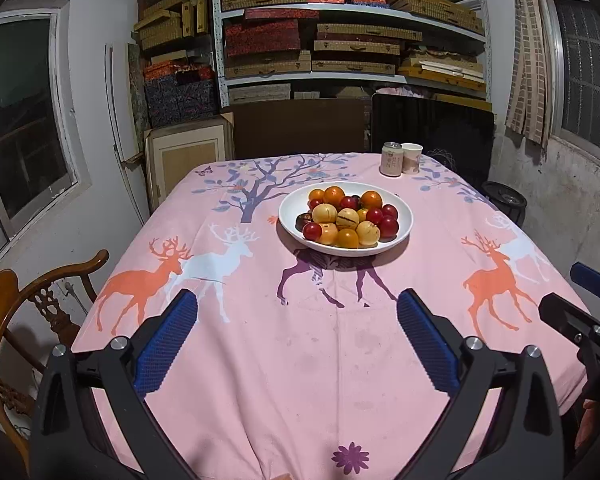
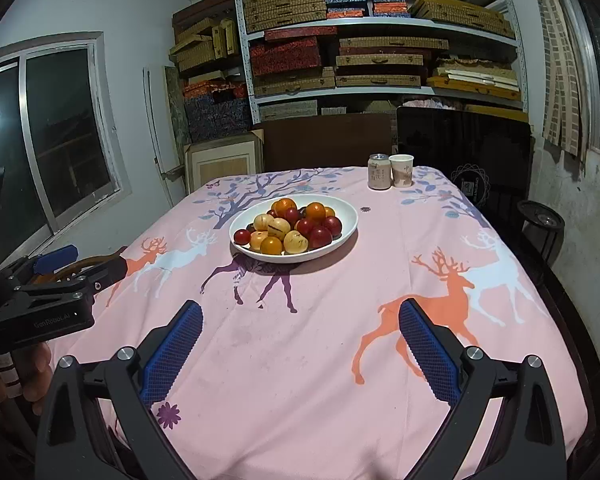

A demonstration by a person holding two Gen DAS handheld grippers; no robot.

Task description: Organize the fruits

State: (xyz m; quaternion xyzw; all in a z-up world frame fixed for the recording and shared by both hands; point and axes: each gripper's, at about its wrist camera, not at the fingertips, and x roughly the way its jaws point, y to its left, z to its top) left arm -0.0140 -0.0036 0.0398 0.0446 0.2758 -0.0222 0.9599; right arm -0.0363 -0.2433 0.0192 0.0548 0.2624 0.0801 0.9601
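While both grippers hovered above the tablecloth (image 1: pixel 300 360), the left gripper (image 1: pixel 298 340) and right gripper (image 2: pixel 300 344) stood with jaws spread apart, gripping nothing. Mixed fruits (image 1: pixel 346 218) filled the white bowl (image 1: pixel 292 216), well apart from both.

Fruit-filled bowl (image 2: pixel 350 216) on table (image 2: pixel 320 360)

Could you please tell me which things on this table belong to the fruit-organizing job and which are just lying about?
Belongs to the job:
white bowl
mixed fruits

Just lying about:
drink can
paper cup
wooden chair
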